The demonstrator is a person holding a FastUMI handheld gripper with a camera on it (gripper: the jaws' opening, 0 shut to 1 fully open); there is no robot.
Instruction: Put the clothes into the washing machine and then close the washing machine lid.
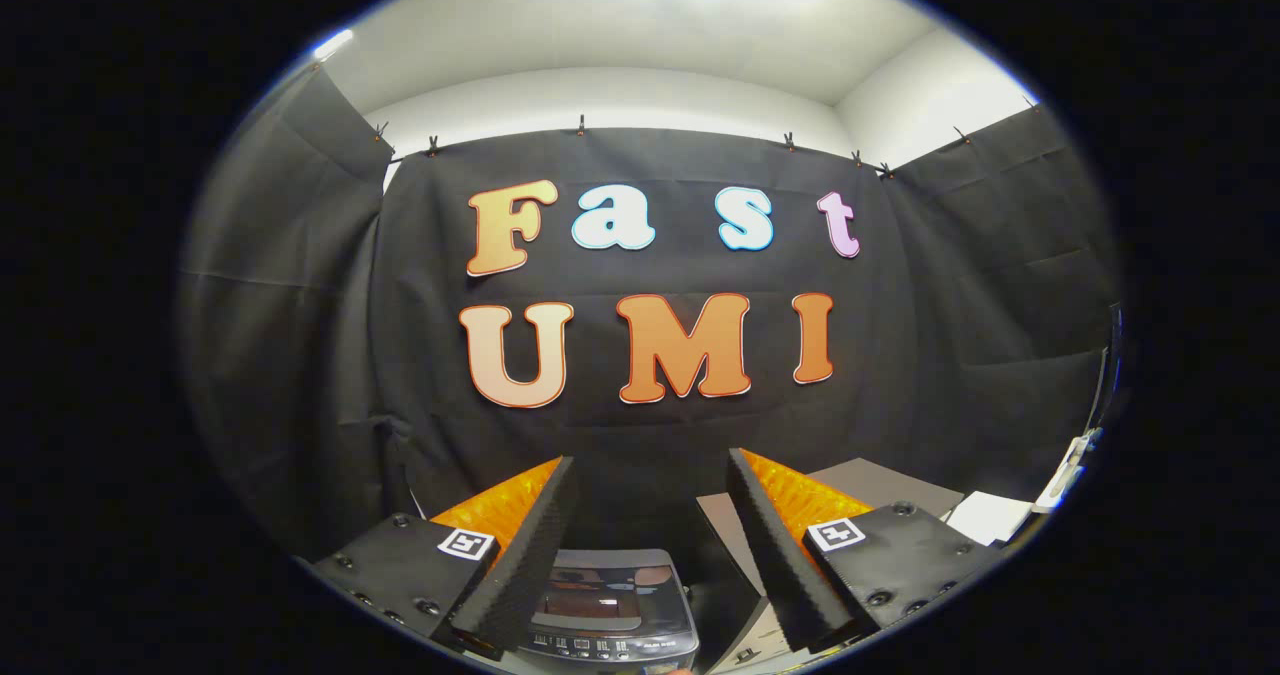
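Gripper (650, 475) held level, pointing straight at the black cloth booth wall (650, 425); fingers (535, 545) spread wide, nothing between them. Toy-sized top-load washing machine (612, 605) sits low between the fingers, near their bases, control panel facing the camera. Through its top something reddish-brown shows (clothes or a reflection, can't tell). Lid state unclear from this angle. Grey table surface (870, 480) runs beyond the right finger, white paper sheet (990, 517) near its far edge. Open room ahead between the machine and the cloth wall; left side is draped cloth.
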